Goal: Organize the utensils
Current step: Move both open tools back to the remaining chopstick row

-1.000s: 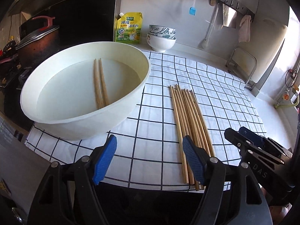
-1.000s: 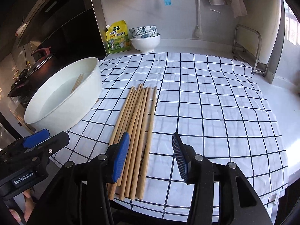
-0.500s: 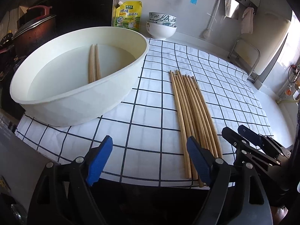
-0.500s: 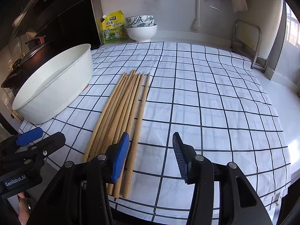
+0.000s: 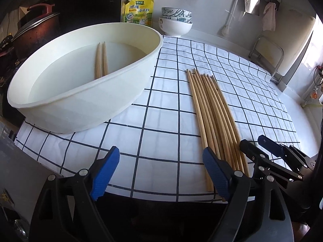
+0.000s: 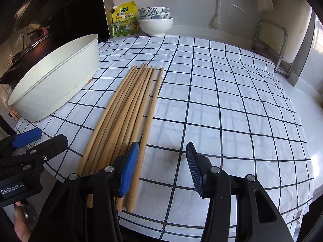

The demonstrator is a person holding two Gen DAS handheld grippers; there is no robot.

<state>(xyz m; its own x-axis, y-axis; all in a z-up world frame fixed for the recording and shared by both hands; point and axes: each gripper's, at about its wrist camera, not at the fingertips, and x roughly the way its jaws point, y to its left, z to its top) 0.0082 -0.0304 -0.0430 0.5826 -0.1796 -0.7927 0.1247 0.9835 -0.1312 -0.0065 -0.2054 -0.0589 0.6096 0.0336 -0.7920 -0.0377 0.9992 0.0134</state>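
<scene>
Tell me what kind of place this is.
Most likely a home kitchen counter: a lidded pot on the left, stacked bowls and a seasoning pouch against the wall, and wooden chopsticks on a checked cloth.

White lettering reading "GenRobot.AI" runs along the black body of the left gripper (image 6: 27,141) at the lower left of the right wrist view. Green Chinese characters cross the yellow seasoning pouch (image 6: 124,21) at upper centre (the smaller print is too fine to read).
</scene>
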